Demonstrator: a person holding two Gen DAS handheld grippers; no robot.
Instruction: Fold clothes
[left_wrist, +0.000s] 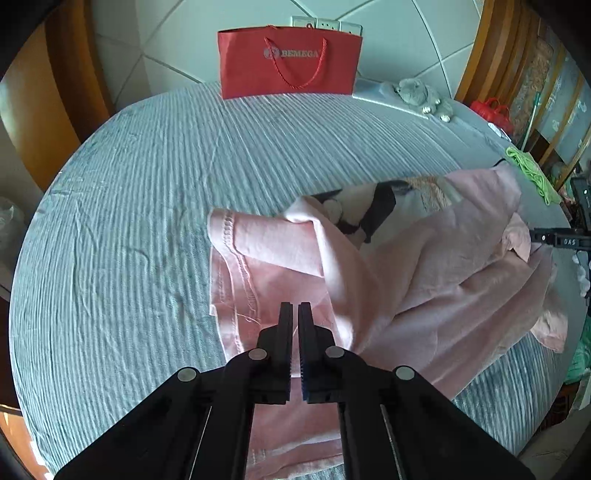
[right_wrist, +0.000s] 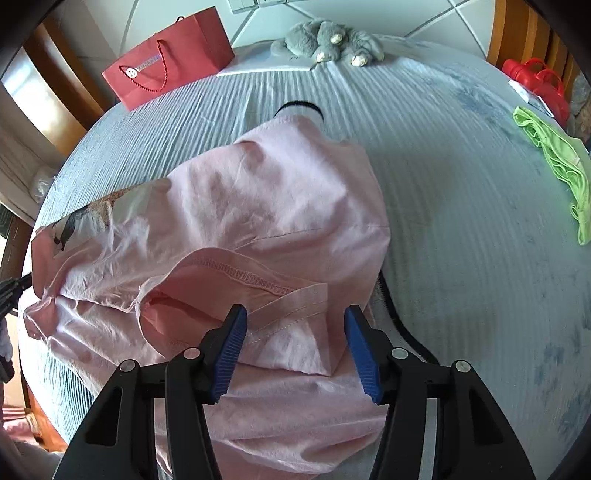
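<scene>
A pink garment (left_wrist: 443, 266) with a black-and-white print lies crumpled on the blue-grey ribbed bedspread (left_wrist: 147, 221). In the left wrist view my left gripper (left_wrist: 295, 308) is shut on the garment's near edge, with pale cloth showing in the thin gap between its fingers. In the right wrist view the garment (right_wrist: 277, 192) is bunched, a stitched sleeve hem folded toward me. My right gripper (right_wrist: 295, 312) is open, its blue pads (right_wrist: 229, 354) standing either side of that sleeve end without pinching it. A black cord (right_wrist: 399, 325) runs out from under the cloth.
A red paper bag (left_wrist: 288, 62) stands at the head of the bed, next to a grey plush toy (right_wrist: 328, 40). A lime-green garment (right_wrist: 554, 158) lies near the right edge, and a red plastic bag (right_wrist: 535, 81) sits beyond it. Wooden frames flank the bed.
</scene>
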